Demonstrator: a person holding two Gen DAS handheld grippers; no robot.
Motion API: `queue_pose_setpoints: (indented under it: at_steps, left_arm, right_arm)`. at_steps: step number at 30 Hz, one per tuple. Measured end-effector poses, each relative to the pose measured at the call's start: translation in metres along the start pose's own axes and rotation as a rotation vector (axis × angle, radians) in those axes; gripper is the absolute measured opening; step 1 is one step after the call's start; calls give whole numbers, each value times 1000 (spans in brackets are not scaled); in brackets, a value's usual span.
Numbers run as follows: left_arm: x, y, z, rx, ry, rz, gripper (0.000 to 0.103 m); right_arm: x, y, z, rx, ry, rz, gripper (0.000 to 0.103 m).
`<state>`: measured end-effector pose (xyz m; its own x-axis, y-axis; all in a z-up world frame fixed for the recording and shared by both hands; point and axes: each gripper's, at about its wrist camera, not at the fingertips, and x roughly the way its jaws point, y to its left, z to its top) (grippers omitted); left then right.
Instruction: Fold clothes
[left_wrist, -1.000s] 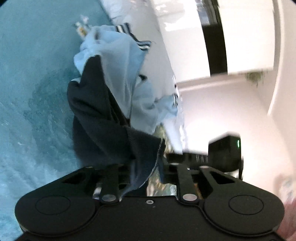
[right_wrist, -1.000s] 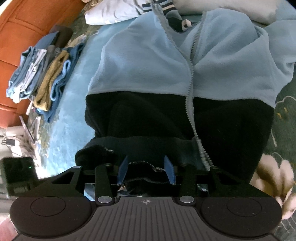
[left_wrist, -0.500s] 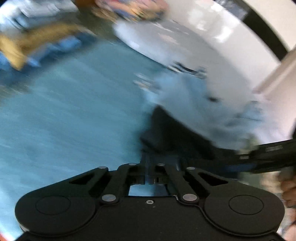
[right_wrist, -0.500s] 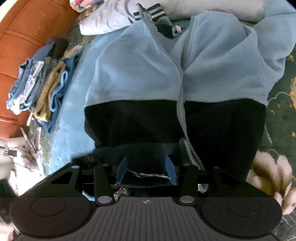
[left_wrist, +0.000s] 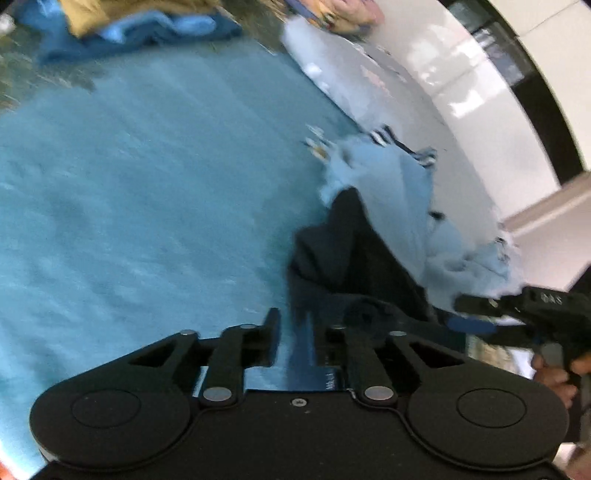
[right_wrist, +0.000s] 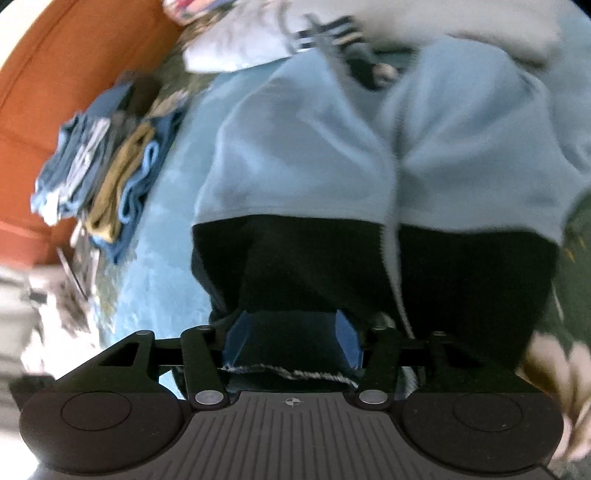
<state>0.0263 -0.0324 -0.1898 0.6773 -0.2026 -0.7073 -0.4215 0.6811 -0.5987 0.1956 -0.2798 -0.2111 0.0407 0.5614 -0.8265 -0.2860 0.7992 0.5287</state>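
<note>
Fleece jacket (right_wrist: 369, 184), pale blue above a dark band, lies zipped-side up on the teal blanket (left_wrist: 147, 203), its dark hem gathered between the wide jaws of the right gripper (right_wrist: 291, 341), seemingly for a fold, while the left gripper (left_wrist: 295, 332), jaws narrowly parted, holds nothing.

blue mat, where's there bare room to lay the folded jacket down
The blue mat lies bare in a wide stretch between the jacket and the pile of folded clothes by the orange sofa. It is crowded past the jacket's collar, where pale fabric lies, and along the pile.
</note>
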Motion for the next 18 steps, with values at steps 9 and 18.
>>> queue_pose_setpoints:
  at_steps: [9, 18]
  left_arm:
    - [26, -15, 10, 186, 115, -159, 39]
    - [50, -25, 14, 86, 187, -358, 47]
  right_arm:
    - [6, 12, 1, -50, 37, 13, 52]
    - [2, -1, -5, -6, 44, -15, 53]
